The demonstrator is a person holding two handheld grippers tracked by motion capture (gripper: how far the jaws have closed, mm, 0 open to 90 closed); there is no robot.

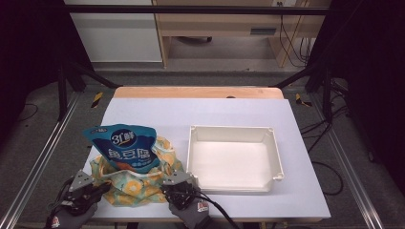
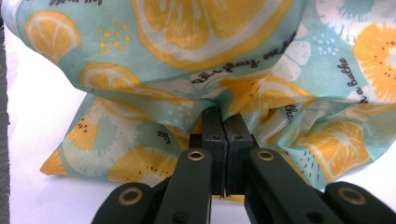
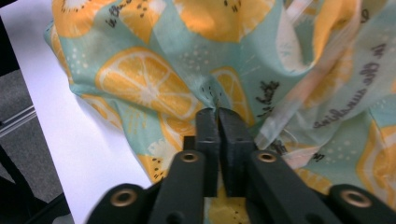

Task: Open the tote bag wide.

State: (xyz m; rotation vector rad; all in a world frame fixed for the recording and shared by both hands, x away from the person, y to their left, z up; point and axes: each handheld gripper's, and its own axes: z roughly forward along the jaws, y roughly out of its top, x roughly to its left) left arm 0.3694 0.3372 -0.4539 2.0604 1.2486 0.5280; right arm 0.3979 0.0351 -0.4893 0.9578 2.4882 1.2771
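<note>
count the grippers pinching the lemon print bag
2. The left gripper is shut on the lemon print bag at its near left edge, the right gripper on its near right edge, beside the white tray.

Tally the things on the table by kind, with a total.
Printed fabric bag: 1
Blue snack packet: 1
White tray: 1
Total: 3
</note>
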